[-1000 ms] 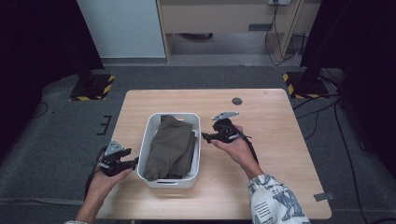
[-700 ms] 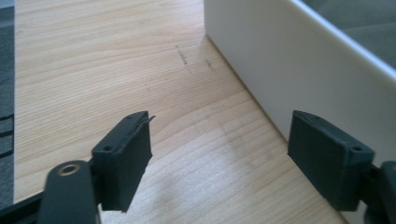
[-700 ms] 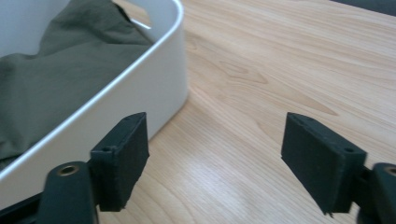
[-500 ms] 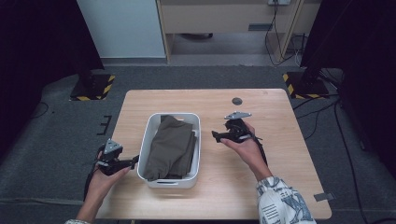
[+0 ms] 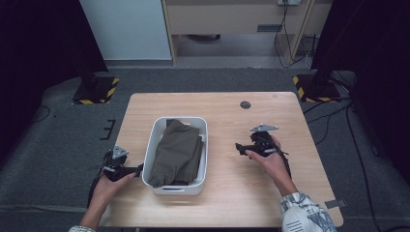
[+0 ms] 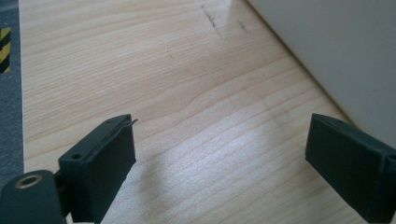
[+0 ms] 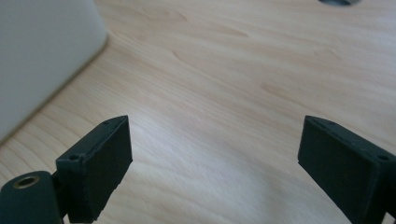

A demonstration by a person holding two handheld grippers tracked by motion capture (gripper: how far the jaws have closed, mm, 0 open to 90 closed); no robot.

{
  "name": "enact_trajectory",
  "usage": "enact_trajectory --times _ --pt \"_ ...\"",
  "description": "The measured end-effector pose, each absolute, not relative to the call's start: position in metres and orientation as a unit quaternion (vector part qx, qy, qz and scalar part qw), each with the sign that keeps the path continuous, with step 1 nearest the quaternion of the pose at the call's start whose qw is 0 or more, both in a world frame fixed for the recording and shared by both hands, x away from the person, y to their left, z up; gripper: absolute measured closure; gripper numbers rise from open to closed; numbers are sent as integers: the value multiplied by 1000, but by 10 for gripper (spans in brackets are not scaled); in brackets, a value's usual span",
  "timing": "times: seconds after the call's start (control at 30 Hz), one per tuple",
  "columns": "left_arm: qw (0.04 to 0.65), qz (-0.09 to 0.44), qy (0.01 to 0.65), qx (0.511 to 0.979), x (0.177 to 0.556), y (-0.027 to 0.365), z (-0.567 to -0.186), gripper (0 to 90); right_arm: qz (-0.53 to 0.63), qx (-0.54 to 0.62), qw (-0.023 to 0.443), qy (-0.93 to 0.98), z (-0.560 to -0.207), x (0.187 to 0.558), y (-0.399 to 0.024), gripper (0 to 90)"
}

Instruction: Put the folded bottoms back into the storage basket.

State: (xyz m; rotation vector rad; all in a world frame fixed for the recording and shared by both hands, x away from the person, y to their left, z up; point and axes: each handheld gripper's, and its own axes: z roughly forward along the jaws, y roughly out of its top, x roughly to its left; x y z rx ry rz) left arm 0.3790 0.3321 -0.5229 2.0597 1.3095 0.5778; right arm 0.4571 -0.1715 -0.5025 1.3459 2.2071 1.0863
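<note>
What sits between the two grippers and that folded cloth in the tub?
Only the white tub's own walls. The olive cloth lies inside it, the left gripper and right gripper stand open on either side, with bare table between.

Olive-brown folded cloth garment (image 5: 176, 152) in white rectangular plastic basin (image 5: 153, 140); light wood-grain table (image 5: 227, 104); black fingers (image 6: 100, 168); white patterned sleeve (image 5: 304, 217)

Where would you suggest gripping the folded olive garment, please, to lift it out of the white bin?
Probably the near end of the folded olive garment, which drapes over the front wall of the white bin and stands proud. Come from above, at the person's side, so the tongs pinch the layered fold; the rest lies flat and low between the walls.
</note>
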Motion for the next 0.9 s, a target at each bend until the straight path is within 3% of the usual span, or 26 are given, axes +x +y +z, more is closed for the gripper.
enact_trajectory --times 0.4,0.9 --pt "311 213 493 784 386 332 -534 43 341 530 209 748 -530 438 -225 87" --pt "319 206 495 782 386 330 -537 18 301 568 238 728 -540 435 -225 17"
